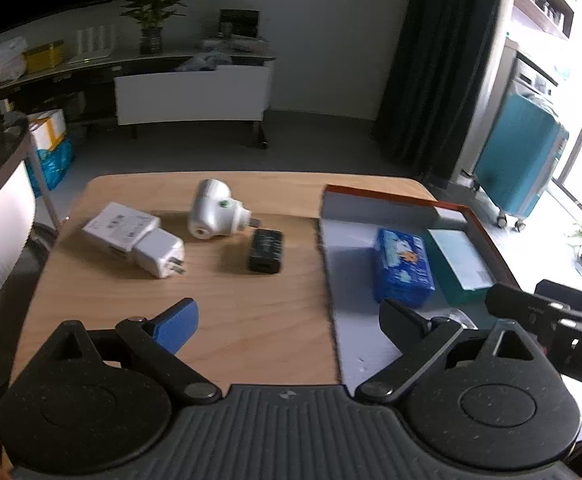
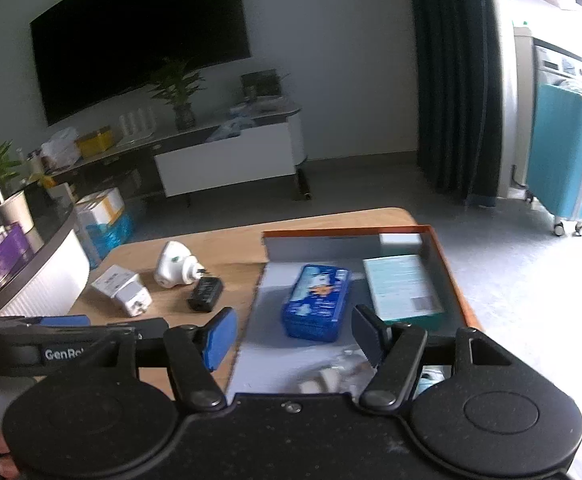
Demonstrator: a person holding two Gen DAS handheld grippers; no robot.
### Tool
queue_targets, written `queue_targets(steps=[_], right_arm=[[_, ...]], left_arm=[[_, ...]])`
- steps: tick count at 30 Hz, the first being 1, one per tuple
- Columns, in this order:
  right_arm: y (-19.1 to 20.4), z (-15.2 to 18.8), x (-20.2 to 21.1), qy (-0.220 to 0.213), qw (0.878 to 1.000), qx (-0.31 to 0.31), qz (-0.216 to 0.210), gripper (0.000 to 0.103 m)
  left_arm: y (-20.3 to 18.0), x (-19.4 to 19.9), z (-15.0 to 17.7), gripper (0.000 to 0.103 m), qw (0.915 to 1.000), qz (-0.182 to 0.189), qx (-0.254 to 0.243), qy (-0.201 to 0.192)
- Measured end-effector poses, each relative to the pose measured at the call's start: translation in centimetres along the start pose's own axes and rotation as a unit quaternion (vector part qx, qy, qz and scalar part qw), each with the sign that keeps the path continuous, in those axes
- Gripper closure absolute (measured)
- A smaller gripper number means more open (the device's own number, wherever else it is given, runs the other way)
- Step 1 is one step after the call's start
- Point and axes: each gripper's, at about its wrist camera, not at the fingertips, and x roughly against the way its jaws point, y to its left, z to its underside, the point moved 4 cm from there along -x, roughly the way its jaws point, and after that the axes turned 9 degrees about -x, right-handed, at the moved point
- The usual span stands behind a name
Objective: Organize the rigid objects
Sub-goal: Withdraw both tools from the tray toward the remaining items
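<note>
On the wooden table (image 1: 231,320) lie a white charger (image 1: 135,240), a white round plug (image 1: 215,212) and a small black adapter (image 1: 266,251). To their right stands an orange-rimmed tray (image 1: 387,194) that holds a blue pack (image 1: 403,268) and a teal box (image 1: 461,264). My left gripper (image 1: 287,312) is open and empty, over the table's near side at the tray's left edge. My right gripper (image 2: 293,324) is open over the near part of the tray (image 2: 343,233), short of the blue pack (image 2: 317,302) and teal box (image 2: 401,292). A pale item (image 2: 323,380) lies blurred beneath it.
A small white box (image 2: 401,239) sits in the tray's far corner. Beyond the table are a floor, a low TV bench (image 1: 191,92) with plants and boxes, a dark curtain (image 1: 439,60) and a teal suitcase (image 1: 519,160). A curved white counter (image 2: 39,280) flanks the left.
</note>
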Motion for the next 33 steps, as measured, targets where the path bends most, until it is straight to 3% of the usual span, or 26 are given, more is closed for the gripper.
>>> queue_targets(steps=[19,26,33], right_arm=[[6.7,1.7,-3.6,0.041,0.997,0.051,-0.049,0.026],[6.8,2.1,-4.5,0.049,0.996,0.051,-0.05,0.026],[6.5,2.2,-5.7,0.056,0.996,0.045,-0.05,0.026]], left_arm=[[8.7,-0.4,1.4,0.002,0.9966,-0.048,0.066,0.006],[13.6,-2.8,0.9,0.002,0.9933,-0.086,0.076,0.014],[17.3,-7.1,-0.4,0.002,0.9934,-0.103,0.047,0.021]])
